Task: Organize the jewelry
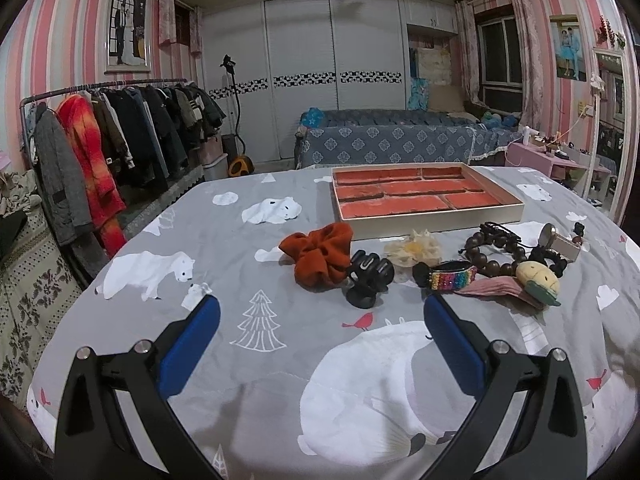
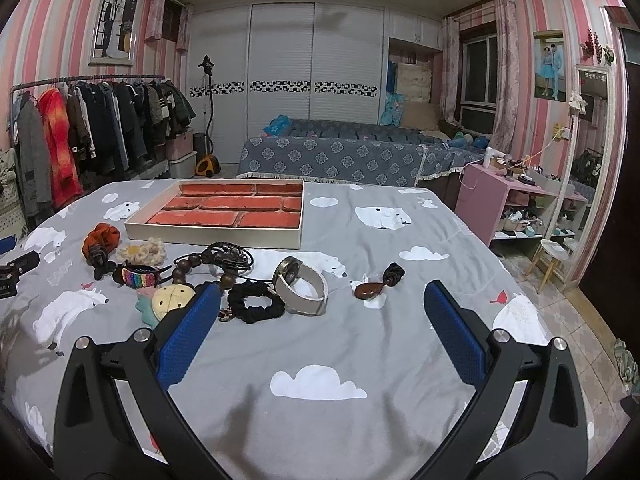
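A shallow tray (image 1: 434, 224) (image 2: 212, 235) with a red brick-pattern lining lies on the grey bedspread. In front of it lie an orange scrunchie (image 1: 320, 254) (image 2: 102, 236), a black claw clip (image 1: 366, 276), a cream flower scrunchie (image 1: 414, 250) (image 2: 142, 251), a rainbow clip (image 1: 450, 279) (image 2: 138, 279), wooden bead bracelets (image 1: 496, 250) (image 2: 196, 266), a black scrunchie (image 2: 256, 302), a white-strap watch (image 2: 302, 286) and a brown pendant (image 2: 370, 289). My left gripper (image 1: 320, 310) is open and empty, short of the claw clip. My right gripper (image 2: 320, 298) is open and empty, around the black scrunchie and the watch.
A plush turtle clip (image 1: 538, 278) (image 2: 172, 298) lies on a pink cloth (image 1: 500, 287). The bed's right edge drops to a tiled floor (image 2: 560, 308). A pink shelf (image 2: 508, 204) and a clothes rack (image 1: 104, 136) flank the bed.
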A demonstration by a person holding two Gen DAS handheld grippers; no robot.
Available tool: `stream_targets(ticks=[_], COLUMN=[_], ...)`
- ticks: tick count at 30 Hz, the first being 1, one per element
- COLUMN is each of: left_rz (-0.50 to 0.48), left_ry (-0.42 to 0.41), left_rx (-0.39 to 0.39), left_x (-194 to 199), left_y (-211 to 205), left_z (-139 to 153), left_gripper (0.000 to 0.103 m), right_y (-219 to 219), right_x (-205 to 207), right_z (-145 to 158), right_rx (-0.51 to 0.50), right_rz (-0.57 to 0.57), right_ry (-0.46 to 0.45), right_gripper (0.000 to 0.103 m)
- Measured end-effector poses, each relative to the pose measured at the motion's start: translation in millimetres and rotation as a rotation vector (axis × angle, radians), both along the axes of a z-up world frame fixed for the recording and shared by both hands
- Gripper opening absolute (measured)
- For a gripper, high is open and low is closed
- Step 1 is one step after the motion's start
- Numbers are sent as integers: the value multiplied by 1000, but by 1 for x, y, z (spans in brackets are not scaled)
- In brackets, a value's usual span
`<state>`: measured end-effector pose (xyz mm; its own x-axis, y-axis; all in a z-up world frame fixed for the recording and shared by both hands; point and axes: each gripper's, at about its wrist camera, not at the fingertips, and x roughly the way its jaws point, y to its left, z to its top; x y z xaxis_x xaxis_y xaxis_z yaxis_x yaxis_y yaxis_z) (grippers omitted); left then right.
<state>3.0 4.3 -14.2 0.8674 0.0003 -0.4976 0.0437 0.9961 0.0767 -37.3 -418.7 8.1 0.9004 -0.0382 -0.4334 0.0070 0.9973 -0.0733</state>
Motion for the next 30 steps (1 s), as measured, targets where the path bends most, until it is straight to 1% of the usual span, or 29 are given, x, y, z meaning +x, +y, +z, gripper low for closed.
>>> stream_targets(ticks=[14, 24, 30], left_rz=[8, 21, 11], left_ry=[9, 20, 23], left_rx=[-2, -15, -16], left_x=[1, 0, 2], left_y=[2, 6, 4], left_z=[-2, -5, -9], left_gripper=[99, 99, 99], right_y=[2, 10, 19], right_x=[1, 5, 10], right_z=[-3, -3, -4], right_rx=[-4, -10, -10], right_rz=[13, 30, 49], right_ry=[10, 23, 28], right_gripper=[99, 99, 99])
